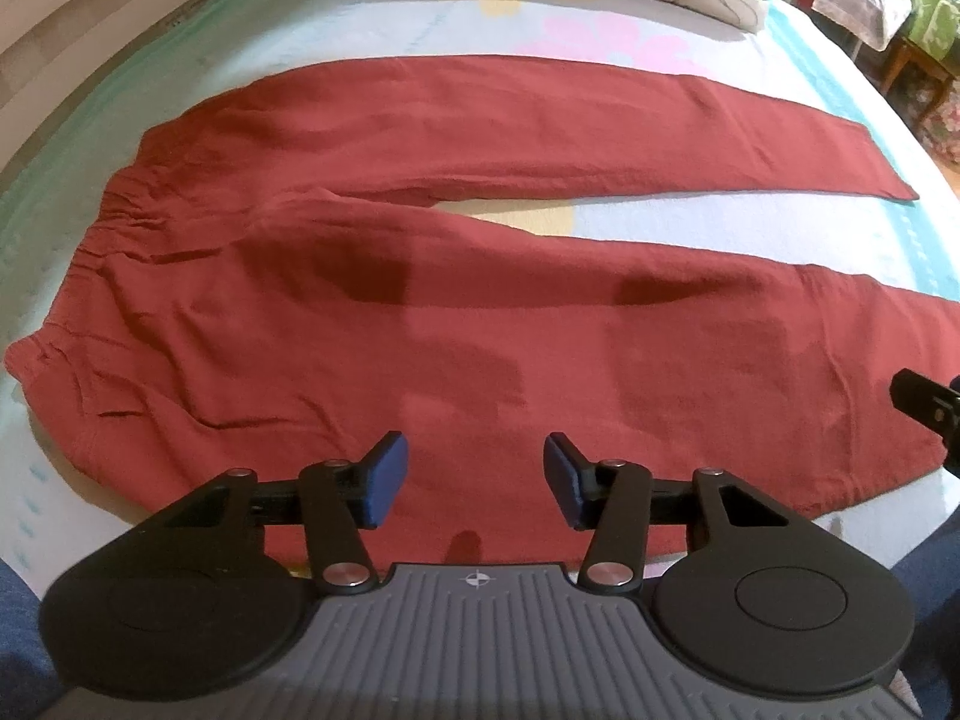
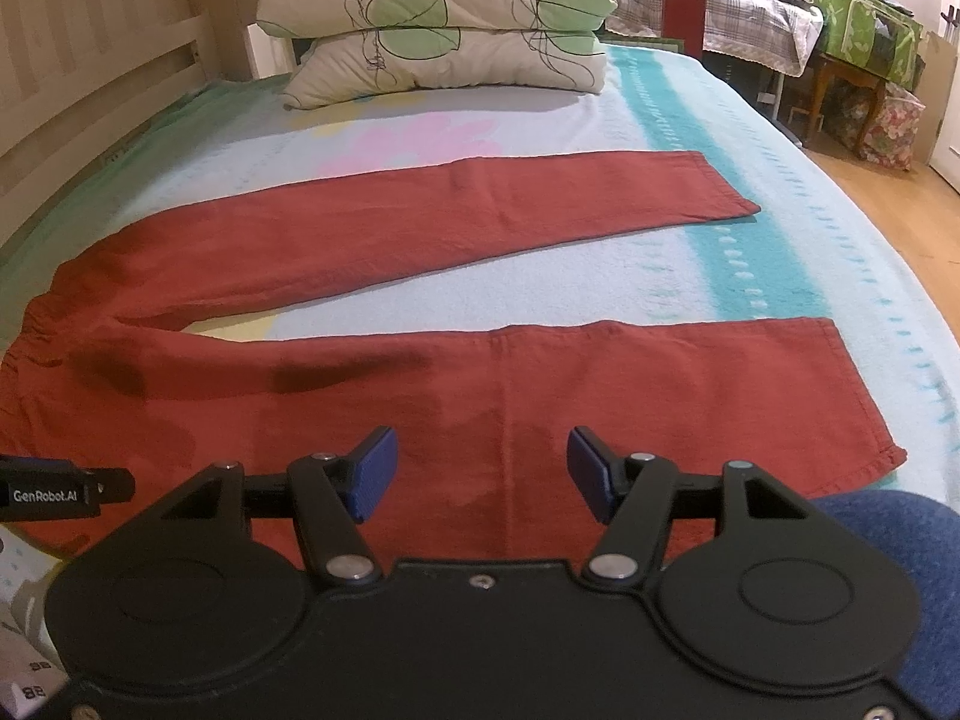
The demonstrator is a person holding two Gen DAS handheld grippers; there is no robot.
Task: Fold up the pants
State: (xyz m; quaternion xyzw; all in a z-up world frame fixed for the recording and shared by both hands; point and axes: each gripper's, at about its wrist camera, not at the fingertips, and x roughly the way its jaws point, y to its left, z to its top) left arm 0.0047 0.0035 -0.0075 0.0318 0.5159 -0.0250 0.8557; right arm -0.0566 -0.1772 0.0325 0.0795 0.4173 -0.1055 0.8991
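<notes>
Rust-red pants point(image 1: 456, 324) lie spread flat on the bed, waistband at the left, both legs stretching to the right in a V. In the right wrist view the pants point(image 2: 420, 384) show both leg cuffs at the right. My left gripper point(image 1: 475, 489) hovers over the near leg by its front edge, blue pads apart with only cloth below them. My right gripper point(image 2: 483, 474) hangs over the same near leg closer to its cuff, open and holding nothing. The tip of the right gripper shows at the right edge of the left wrist view.
A pastel patterned bedspread point(image 2: 750, 252) covers the bed. Two leaf-print pillows point(image 2: 444, 30) are stacked at the head. A wooden headboard point(image 2: 90, 78) runs along the left. Beyond the bed's right edge are a wooden floor point(image 2: 900, 210), a small table and bags.
</notes>
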